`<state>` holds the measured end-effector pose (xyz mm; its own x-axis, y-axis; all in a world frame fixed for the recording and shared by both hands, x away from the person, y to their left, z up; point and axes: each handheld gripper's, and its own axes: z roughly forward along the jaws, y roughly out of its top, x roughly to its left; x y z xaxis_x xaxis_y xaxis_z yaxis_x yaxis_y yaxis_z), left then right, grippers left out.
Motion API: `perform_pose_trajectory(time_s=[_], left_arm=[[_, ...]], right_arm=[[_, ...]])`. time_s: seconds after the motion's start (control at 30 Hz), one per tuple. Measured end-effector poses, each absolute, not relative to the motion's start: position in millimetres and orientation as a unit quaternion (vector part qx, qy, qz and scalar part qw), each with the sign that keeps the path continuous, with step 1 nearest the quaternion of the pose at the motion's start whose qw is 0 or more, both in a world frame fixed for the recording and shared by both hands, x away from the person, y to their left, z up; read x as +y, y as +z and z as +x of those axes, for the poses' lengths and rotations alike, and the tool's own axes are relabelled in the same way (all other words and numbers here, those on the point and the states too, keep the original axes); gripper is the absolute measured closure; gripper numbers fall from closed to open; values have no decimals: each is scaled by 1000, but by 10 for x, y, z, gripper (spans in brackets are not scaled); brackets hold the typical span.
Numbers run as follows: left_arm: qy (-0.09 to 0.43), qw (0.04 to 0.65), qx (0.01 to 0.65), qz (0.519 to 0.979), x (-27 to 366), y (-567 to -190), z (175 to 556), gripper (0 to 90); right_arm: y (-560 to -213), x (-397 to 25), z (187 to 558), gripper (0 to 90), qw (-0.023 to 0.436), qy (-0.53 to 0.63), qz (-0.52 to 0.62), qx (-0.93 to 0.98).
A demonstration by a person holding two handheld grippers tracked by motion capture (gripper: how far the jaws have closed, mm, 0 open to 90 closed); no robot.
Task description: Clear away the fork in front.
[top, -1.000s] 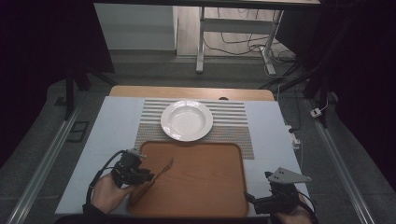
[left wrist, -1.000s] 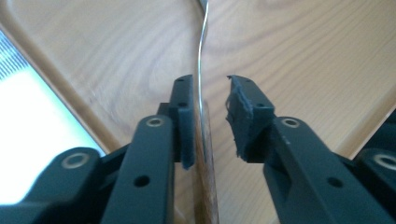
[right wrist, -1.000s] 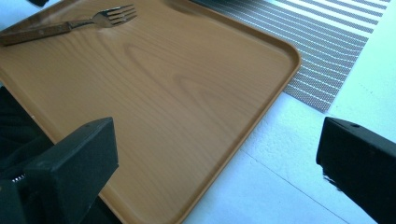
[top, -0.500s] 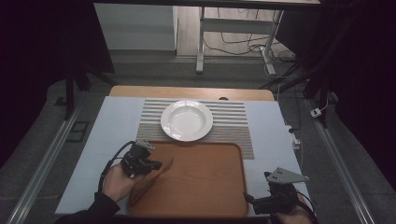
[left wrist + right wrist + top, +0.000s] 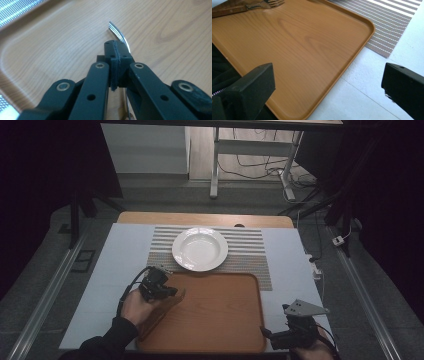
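Left tool (image 5: 116,58) pinching fork (image 5: 119,36) over tray (image 5: 220,320)

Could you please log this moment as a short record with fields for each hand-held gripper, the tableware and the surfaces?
left hand-held gripper: jaws shut on a fork, tines pointing away over the tray
right hand-held gripper: jaws open, holding nothing, by the tray's near right corner
tray: wooden, at the near side of the table
plate: white, empty, on the striped placemat beyond the tray
table: pale surface under the mat and tray
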<state>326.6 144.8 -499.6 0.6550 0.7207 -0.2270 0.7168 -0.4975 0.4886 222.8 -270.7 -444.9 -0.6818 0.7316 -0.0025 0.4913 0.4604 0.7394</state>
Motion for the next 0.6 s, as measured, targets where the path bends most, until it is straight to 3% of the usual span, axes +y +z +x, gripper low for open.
perform_pose_trajectory(time_s=[0.23,0.6], left_arm=[[-11,281,356,891,1079,-4962,3063,888],[-28,291,347,891,1089,-4942,2977,887]], right_arm=[[-4451,-2703,2239,0,160,368,365,840],[-4450,-2711,2244,0,158,370,367,839]])
